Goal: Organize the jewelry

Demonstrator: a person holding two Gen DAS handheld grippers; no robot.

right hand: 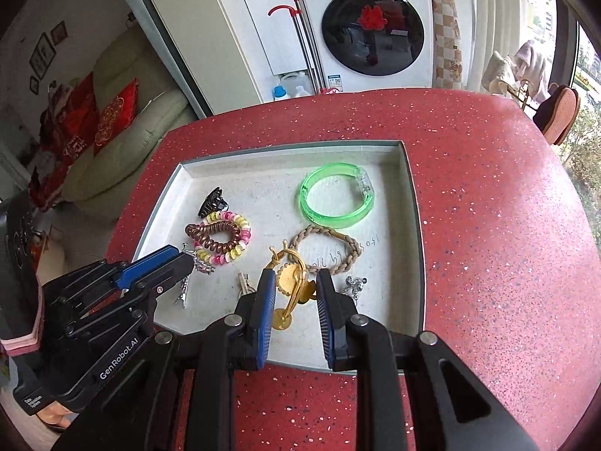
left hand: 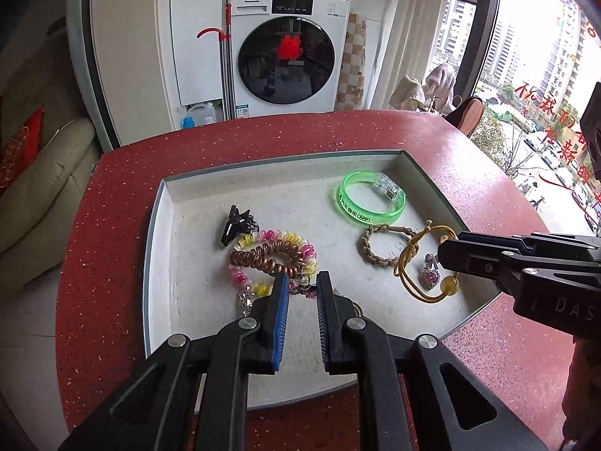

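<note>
A shallow white tray (left hand: 161, 225) (right hand: 413, 225) on the red table holds the jewelry. In it lie a green bangle (left hand: 370, 199) (right hand: 336, 199), a braided tan bracelet (left hand: 383, 246) (right hand: 326, 248), a gold cord bracelet with a bead (left hand: 420, 263) (right hand: 291, 282), a brown coil hair tie (left hand: 265, 257) (right hand: 212, 238) over a pink-yellow coil one (left hand: 296, 240) (right hand: 233, 240), and a black claw clip (left hand: 234, 223) (right hand: 211, 201). My left gripper (left hand: 303, 283) (right hand: 184, 255) is open over silver clips (right hand: 201, 265). My right gripper (right hand: 293, 282) (left hand: 445, 251) is open around the gold cord bracelet.
A pink heart charm (left hand: 432, 272) lies inside the gold cord loop. A small silver charm (right hand: 353, 285) and a key-like piece (right hand: 244, 282) lie near the tray's front. The red table (left hand: 488, 173) (right hand: 507, 244) surrounds the tray. A washing machine (left hand: 287, 49) stands behind.
</note>
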